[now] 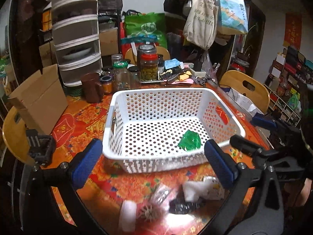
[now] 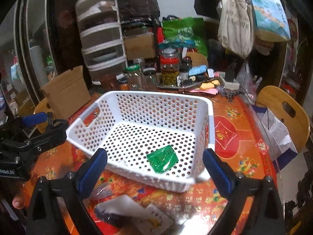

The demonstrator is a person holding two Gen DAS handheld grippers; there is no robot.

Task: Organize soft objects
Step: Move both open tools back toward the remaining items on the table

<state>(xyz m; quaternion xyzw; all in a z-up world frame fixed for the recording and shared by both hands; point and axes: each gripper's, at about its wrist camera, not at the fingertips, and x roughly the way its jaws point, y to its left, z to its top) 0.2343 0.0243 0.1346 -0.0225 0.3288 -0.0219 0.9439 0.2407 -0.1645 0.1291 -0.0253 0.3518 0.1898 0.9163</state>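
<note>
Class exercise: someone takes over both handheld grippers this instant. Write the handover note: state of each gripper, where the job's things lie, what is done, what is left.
Left gripper: jaws wide open, nothing between the pads, near the basket's near edge.
Right gripper: also wide open and empty, facing the same basket.
White perforated basket: on the floral tablecloth, upright.
Done: one green packet lies on the basket floor, near the front right corner.
Left: several items still on the cloth in front of the basket, among them a white soft piece and a white roll-like piece; blur hides what the rest are. Pick these up next.
</note>
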